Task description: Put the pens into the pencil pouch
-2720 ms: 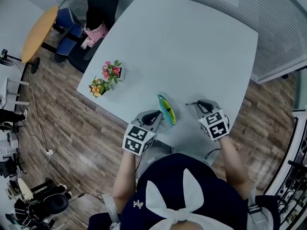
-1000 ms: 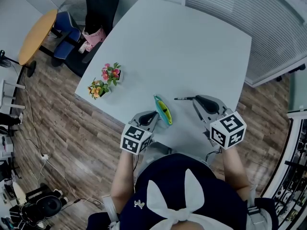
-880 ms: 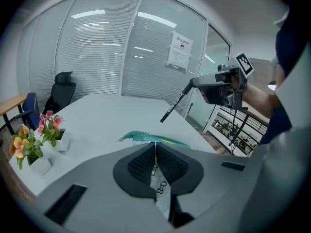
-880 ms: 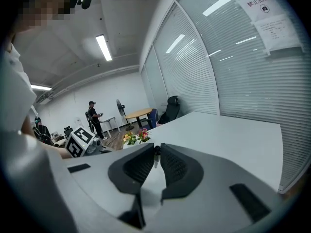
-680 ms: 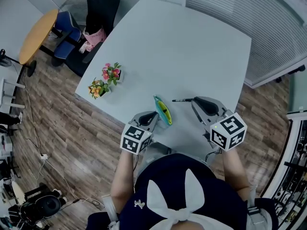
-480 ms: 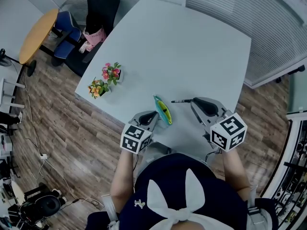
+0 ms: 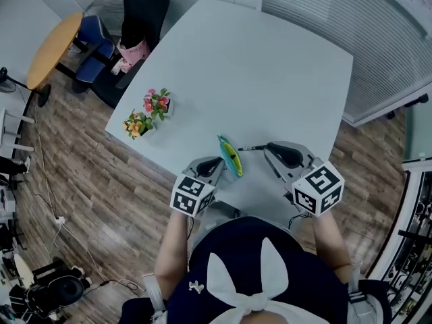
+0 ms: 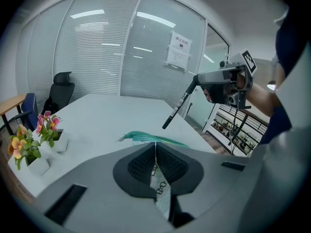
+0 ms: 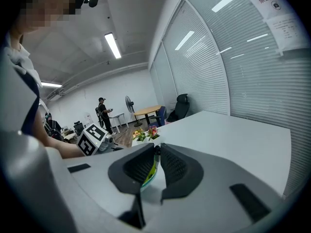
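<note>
The pencil pouch [image 7: 231, 157], teal with a yellow-green inside, stands on edge near the front of the pale table [image 7: 270, 66]. My left gripper [image 7: 219, 162] is shut on the pouch's near end. In the left gripper view its pads [image 8: 143, 161] pinch the pouch's fabric, and the zip edge [image 8: 150, 138] runs beyond the jaws. My right gripper [image 7: 265, 148] is shut on a black pen [image 7: 251, 148] that points left, its tip just right of the pouch. The left gripper view shows this pen [image 8: 177, 108] slanting down over the pouch. The pouch [image 9: 149, 171] shows between the right gripper's jaws.
Two small flower pots [image 7: 156, 101] [image 7: 137, 123] stand at the table's left edge. A black office chair [image 7: 142, 5] and a round wooden table [image 7: 54, 42] are beyond the far left corner. A person [image 9: 103, 111] stands far off in the room.
My right gripper has carried the pen left and a little nearer, so its tip is now close to the pouch. The left gripper and the pouch have stayed put.
</note>
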`<control>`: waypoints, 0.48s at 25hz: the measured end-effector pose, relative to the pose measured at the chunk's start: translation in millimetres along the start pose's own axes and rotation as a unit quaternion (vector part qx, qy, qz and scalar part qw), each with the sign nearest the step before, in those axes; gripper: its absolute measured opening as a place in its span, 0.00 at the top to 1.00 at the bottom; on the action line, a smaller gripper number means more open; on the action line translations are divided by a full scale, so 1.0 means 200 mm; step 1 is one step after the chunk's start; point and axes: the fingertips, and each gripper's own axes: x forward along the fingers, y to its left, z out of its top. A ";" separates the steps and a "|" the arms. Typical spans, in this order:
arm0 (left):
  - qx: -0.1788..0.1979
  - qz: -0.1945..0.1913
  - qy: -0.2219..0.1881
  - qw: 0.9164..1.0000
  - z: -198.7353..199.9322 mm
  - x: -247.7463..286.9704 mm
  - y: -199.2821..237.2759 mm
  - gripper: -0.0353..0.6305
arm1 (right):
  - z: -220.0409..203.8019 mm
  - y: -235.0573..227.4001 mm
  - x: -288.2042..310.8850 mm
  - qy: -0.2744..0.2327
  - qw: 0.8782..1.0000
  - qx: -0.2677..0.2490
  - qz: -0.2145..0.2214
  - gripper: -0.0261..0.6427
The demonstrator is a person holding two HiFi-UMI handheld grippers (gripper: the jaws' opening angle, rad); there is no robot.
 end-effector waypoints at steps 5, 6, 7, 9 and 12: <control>0.000 -0.001 -0.001 1.000 0.00 0.00 0.00 0.91 | -0.03 0.04 0.03 0.015 1.000 -0.012 0.015 0.89; 0.000 -0.002 -0.001 1.000 0.00 0.00 0.00 0.91 | -0.03 0.04 0.03 0.019 1.000 -0.016 0.016 0.89; 0.000 -0.002 -0.001 1.000 0.01 0.00 0.00 0.91 | -0.03 0.05 0.03 0.022 0.999 -0.019 0.018 0.89; -0.001 -0.001 -0.002 1.000 0.01 0.00 0.00 0.91 | -0.05 0.06 0.04 0.028 0.999 -0.024 0.022 0.89; 0.000 -0.001 -0.002 1.000 0.00 0.01 0.00 0.91 | -0.07 0.07 0.05 0.035 0.999 -0.027 0.028 0.89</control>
